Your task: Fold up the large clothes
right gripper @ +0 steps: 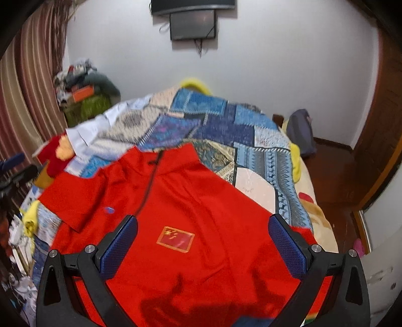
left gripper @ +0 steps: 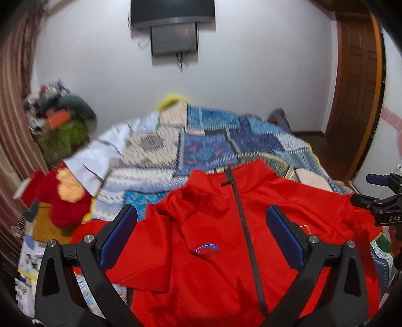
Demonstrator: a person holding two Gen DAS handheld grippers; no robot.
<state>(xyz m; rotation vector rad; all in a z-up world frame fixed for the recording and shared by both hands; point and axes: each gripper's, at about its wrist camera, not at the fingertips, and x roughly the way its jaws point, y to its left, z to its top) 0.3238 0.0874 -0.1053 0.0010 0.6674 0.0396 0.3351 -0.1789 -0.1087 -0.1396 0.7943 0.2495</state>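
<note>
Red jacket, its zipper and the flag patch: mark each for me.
Red jacket point(left gripper: 289, 208): left wrist view, its chest panel.
Zipper point(left gripper: 247, 236): left wrist view, mid-length of the dark strip.
Flag patch point(right gripper: 176, 239): right wrist view, patch centre.

So from the left side you've got the left hand-held gripper point(left gripper: 201, 236) hovering over a red jacket point(left gripper: 226, 251), fingers spread wide with nothing between them. Blue ribbed pads point(left gripper: 284, 239) on the inside of each finger. The jacket lies flat on the bed point(left gripper: 206, 143), collar at the far end, dark zipper point(left gripper: 247, 239) running down the middle, and a small blue logo point(left gripper: 207, 250) just left of it. Its left sleeve is folded in over the chest. Patchwork blanket point(left gripper: 160, 148) under it all. At the right edge, part of the right hand-held gripper point(left gripper: 384, 198) pokes in. Far wall has a dark screen point(left gripper: 173, 12).
</note>
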